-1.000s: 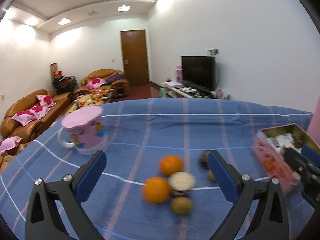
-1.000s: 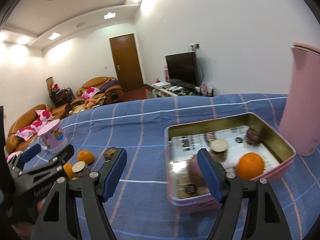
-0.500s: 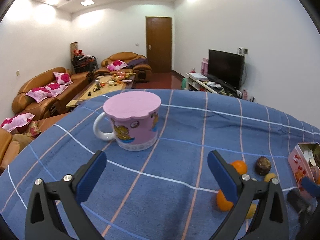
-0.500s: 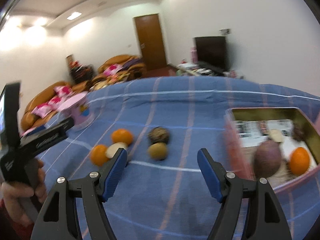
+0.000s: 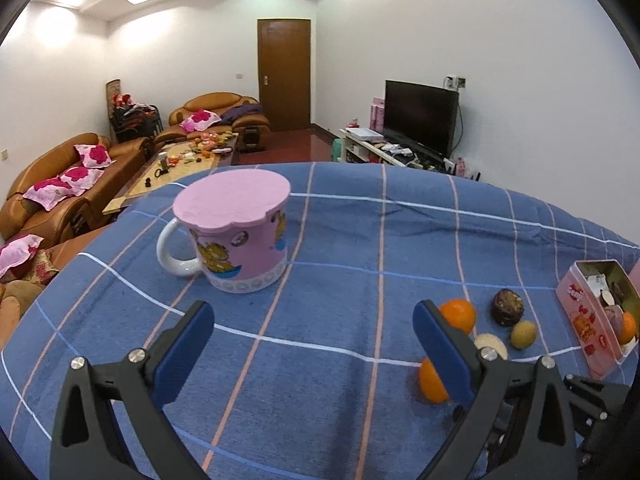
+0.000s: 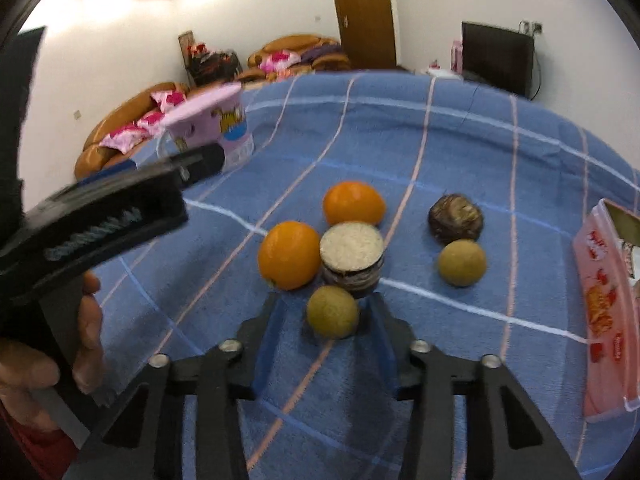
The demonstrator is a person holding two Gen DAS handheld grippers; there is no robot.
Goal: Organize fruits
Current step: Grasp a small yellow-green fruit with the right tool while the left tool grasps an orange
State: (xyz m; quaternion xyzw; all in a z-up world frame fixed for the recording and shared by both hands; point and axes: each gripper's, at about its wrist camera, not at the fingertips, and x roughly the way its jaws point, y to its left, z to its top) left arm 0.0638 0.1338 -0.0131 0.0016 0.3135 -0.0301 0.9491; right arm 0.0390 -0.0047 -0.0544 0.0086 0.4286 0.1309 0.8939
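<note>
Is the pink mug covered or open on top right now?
Covered. A flat pink lid sits across the rim of the mug, which stands upright on the blue cloth. What is inside cannot be seen.
</note>
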